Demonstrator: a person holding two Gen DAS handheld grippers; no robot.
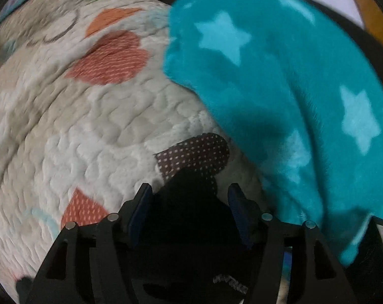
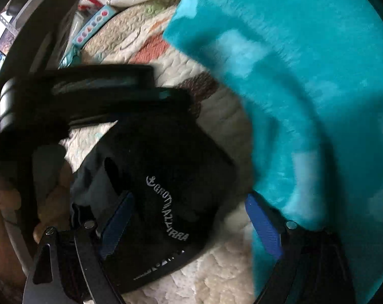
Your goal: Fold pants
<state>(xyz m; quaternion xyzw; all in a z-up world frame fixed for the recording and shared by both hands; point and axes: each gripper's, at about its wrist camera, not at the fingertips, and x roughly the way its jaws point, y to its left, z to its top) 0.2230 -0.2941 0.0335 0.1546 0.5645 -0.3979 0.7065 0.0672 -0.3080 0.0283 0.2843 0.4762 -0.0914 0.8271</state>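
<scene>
Black pants (image 2: 166, 167), teal star-patterned blanket (image 1: 280, 76), cream quilt (image 1: 77, 126) with orange patches

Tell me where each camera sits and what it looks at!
Left wrist: on the left gripper, looking down at black pants between its blue pads, cream quilted bedspread beyond.
Right wrist: on the right gripper, looking down at the pants' white lettering; the left gripper and a hand show.
Shared: pants, bedspread, teal star-patterned fleece blanket.
</scene>
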